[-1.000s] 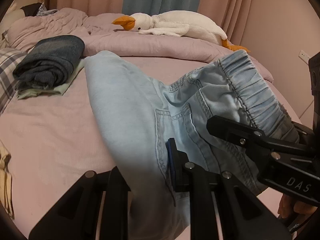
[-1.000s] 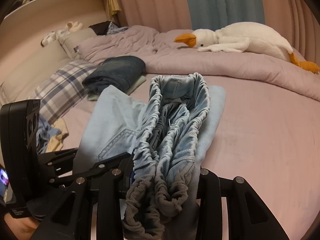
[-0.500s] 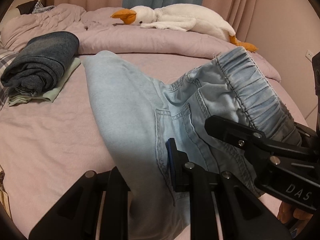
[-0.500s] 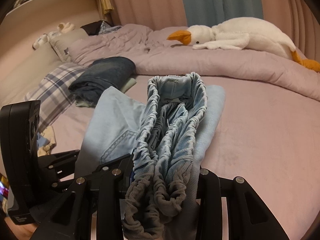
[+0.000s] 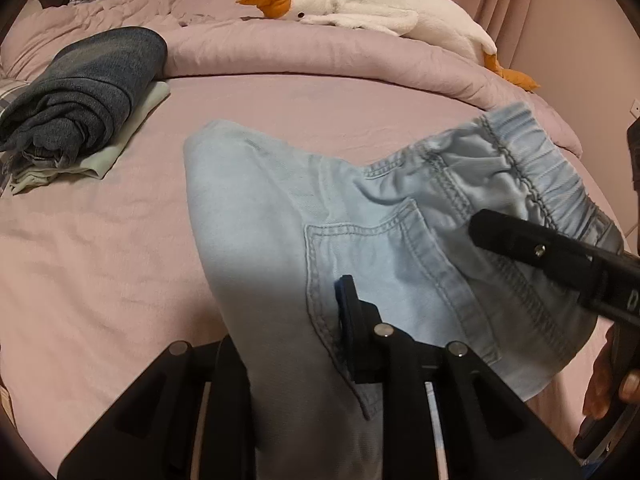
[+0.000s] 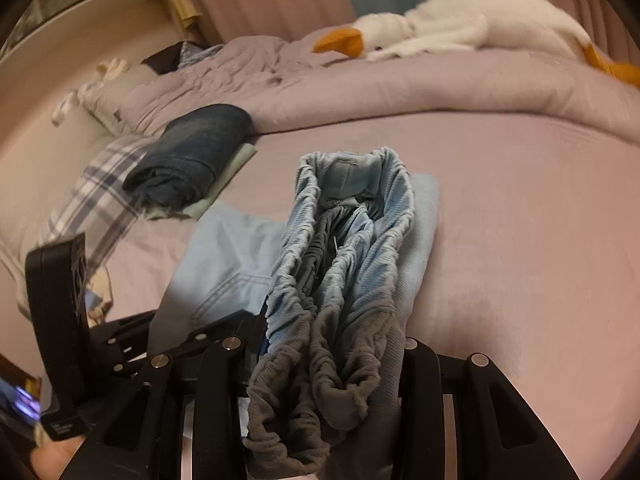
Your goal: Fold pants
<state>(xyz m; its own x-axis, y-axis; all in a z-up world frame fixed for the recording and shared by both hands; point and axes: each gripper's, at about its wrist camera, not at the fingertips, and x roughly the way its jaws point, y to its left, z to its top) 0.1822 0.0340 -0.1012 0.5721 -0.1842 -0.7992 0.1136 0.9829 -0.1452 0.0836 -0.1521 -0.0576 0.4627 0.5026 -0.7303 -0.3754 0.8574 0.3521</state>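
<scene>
Denim, pale blue, fills both views: the pants (image 5: pixel 360 248) hang bunched between the two grippers over the pink bed (image 5: pixel 100 248), one folded end draped down toward the sheet. Left gripper (image 5: pixel 288 344) has the cloth running between its fingers near a stitched back pocket, and its jaws are opening right now; whether the pads still pinch the fabric, I cannot tell. Right gripper (image 6: pixel 320 364) is clenched on the gathered elastic waistband (image 6: pixel 344 264), the ruffled band packed thick between both fingers and standing up ahead of the camera. From the left wrist view, that right gripper reaches in from the right edge across the waistband, a hand (image 5: pixel 612 380) just showing beneath it. Over on the far left of the bed sits a folded dark blue garment (image 5: pixel 88 88) stacked on a pale green one (image 5: pixel 120 140), well apart from the pants. Along the back, a rolled pink duvet (image 5: pixel 320 52) carries a white plush goose (image 5: pixel 380 12) with an orange beak. A plaid pillow (image 6: pixel 92 196) lies beside the stack in the right wrist view.
</scene>
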